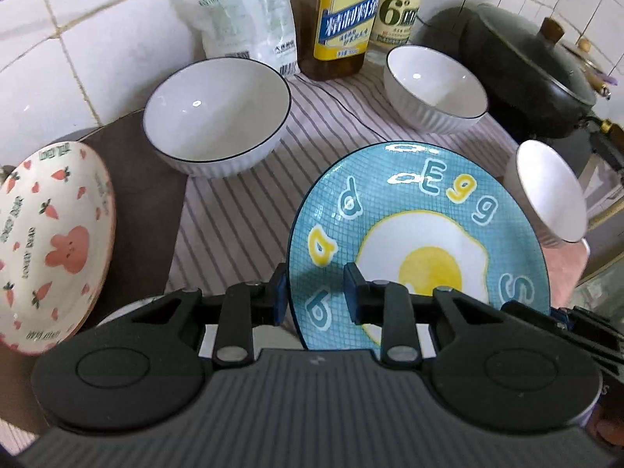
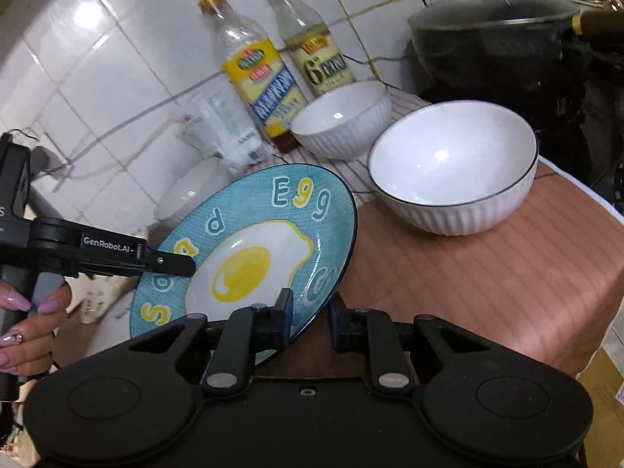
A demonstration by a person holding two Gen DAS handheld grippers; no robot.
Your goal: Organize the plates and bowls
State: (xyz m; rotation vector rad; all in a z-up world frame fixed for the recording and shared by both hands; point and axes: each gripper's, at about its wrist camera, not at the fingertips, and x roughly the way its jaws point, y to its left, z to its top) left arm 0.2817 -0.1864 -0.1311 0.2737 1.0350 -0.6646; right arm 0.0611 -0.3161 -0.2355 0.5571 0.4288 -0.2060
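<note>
A blue plate with a fried-egg picture (image 1: 417,241) is held tilted in the air between both grippers. My left gripper (image 1: 316,292) has its jaws on either side of the plate's left rim; it also shows in the right wrist view (image 2: 187,265) lying on the plate (image 2: 257,249). My right gripper (image 2: 310,312) straddles the plate's lower right rim. Three white ribbed bowls stand on the counter: a large one (image 1: 218,113), a smaller one (image 1: 435,87), and another at the right edge (image 1: 550,191). A carrot-and-rabbit plate (image 1: 50,241) lies at the left.
Two bottles (image 1: 345,15) and a white bag (image 1: 241,11) stand against the tiled wall. A dark lidded pot (image 1: 518,62) sits at the back right. A striped cloth (image 1: 241,202) covers the counter, and a pink cloth (image 2: 487,273) covers its right part.
</note>
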